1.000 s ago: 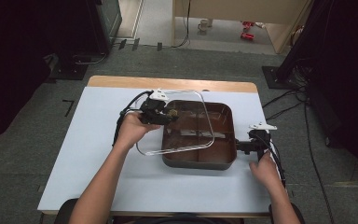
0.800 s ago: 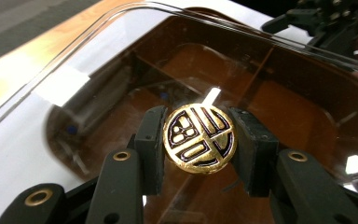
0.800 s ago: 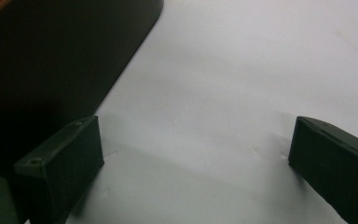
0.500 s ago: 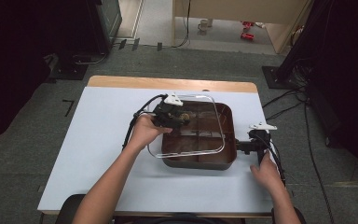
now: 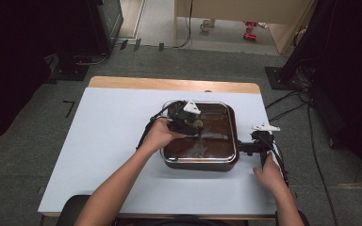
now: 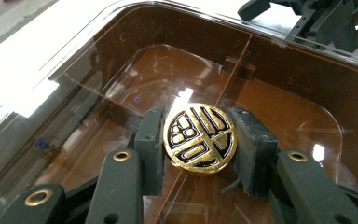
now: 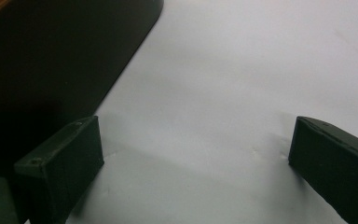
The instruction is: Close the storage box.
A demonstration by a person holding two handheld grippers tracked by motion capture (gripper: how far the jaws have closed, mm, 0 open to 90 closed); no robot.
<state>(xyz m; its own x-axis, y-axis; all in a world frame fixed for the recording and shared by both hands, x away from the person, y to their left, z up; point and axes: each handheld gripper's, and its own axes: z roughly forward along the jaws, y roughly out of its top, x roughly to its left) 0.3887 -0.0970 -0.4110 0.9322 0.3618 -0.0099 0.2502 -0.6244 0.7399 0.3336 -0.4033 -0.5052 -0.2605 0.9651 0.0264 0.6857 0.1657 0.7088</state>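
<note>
The tabletop (image 5: 113,141) is showing pale bluish white, with a light wooden strip (image 5: 169,84) running along its far edge. The square pan (image 5: 202,162) is glowing a deep glossy brown inside, its outer rim (image 5: 198,165) looking silvery, and its clear lid (image 6: 74,60) is catching white glare. The round knob (image 6: 199,137) on the lid is shining gold, patterned with black shapes outlined in gold. The left gripper (image 6: 199,140) is showing black jaws with brass-coloured rivets. The right gripper (image 7: 193,172) is showing matt black jaws too, against the white surface. The floor (image 5: 52,94) around the table is looking grey-green.
</note>
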